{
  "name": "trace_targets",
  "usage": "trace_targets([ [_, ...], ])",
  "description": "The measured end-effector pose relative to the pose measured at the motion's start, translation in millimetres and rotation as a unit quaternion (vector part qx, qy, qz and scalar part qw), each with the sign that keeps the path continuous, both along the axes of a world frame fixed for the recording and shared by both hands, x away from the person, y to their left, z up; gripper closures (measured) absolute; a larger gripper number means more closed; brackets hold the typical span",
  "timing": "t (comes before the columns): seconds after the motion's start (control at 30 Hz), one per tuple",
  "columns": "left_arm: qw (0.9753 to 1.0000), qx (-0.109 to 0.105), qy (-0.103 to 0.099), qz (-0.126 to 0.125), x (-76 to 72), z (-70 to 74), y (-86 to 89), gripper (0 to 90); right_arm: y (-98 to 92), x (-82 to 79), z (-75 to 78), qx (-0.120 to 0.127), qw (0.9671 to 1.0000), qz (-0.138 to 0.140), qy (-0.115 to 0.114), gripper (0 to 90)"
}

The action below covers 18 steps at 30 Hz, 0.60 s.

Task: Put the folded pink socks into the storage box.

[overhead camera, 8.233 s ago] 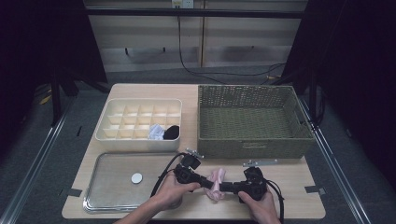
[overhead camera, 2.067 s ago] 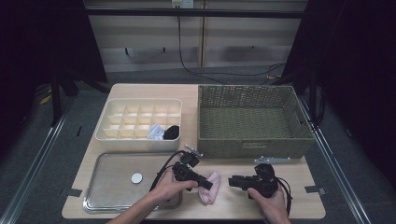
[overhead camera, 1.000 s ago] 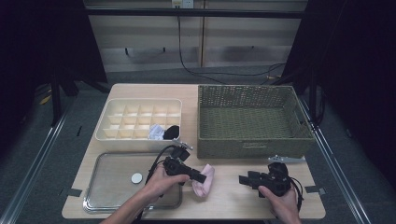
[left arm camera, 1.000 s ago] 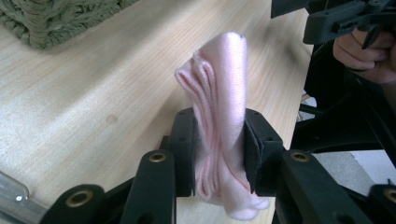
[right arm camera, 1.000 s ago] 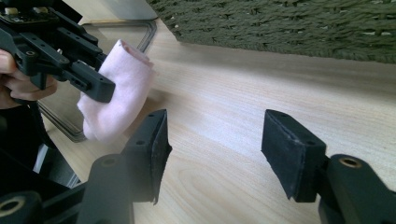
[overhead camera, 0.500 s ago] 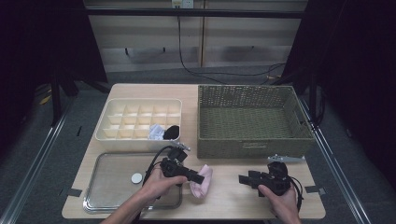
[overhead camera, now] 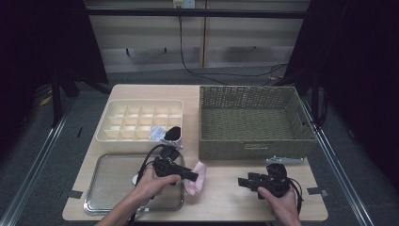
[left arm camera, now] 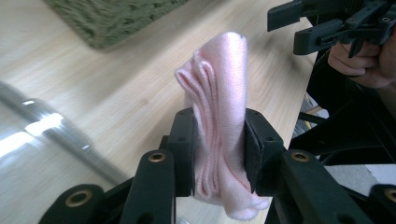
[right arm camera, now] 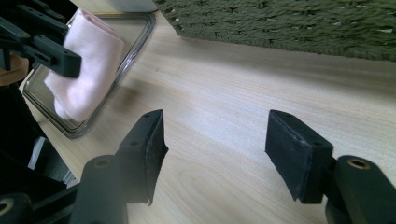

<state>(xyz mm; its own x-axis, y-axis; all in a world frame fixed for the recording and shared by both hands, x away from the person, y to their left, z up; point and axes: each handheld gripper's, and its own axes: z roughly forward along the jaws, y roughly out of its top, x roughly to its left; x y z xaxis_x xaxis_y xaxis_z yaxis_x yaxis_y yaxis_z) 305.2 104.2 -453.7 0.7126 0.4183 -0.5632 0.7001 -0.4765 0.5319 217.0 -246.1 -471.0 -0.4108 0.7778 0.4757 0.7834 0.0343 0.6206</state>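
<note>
A light wooden table stands in a dark room, with a green woven basket at the upper right of the high view, a cream compartment tray at upper left and a clear lidded tray at lower left. Low in the centre, the left gripper is clamped on a folded pink cloth, the cloth pinched upright between its pads beside the clear tray's right edge. At lower right, the right gripper has its jaws spread wide with nothing between them, well apart from the cloth.
</note>
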Motion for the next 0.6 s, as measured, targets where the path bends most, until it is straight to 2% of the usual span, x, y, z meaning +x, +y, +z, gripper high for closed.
trace_targets([
  [0.07, 0.9999, 0.006, -0.005, 0.007, -0.6, -0.6, 5.7, 67.6, -0.9, -0.2, 0.5, 0.0, 1.0, 0.002, 0.002, 37.5],
  [0.13, 0.9999, 0.003, -0.002, 0.014, 1.3, -1.7, 11.9, 67.6, -4.2, -1.6, 2.1, 0.004, 1.0, -0.005, -0.001, 37.2],
  [0.37, 0.9991, -0.013, -0.015, 0.037, 2.6, 6.7, 28.6, 67.6, -7.4, -4.3, 2.3, 0.003, 0.9999, -0.011, -0.004, 36.5],
  [0.4, 0.9992, -0.007, -0.021, 0.032, 3.3, 7.4, 31.3, 67.6, -7.4, -4.4, 2.6, 0.004, 0.9999, -0.011, -0.004, 36.5],
  [0.43, 0.9989, -0.003, -0.024, 0.04, 2.6, 7.7, 32.4, 67.7, -7.5, -4.3, 2.7, 0.004, 0.9999, -0.011, -0.004, 36.3],
  [0.5, 0.999, -0.006, -0.019, 0.041, 4.0, 7.5, 35.3, 67.6, -7.7, -4.1, 2.1, 0.005, 0.9999, -0.011, -0.004, 36.2],
  [0.53, 0.9988, -0.003, -0.024, 0.042, 4.6, 7.9, 36.4, 67.6, -7.6, -4.0, 1.8, 0.003, 0.9999, -0.01, -0.003, 36.2],
  [0.6, 0.9988, -0.011, -0.02, 0.043, 5.3, 9.6, 39.1, 67.6, -6.9, -4.1, 1.1, 0.002, 0.9999, -0.01, -0.003, 36.2],
])
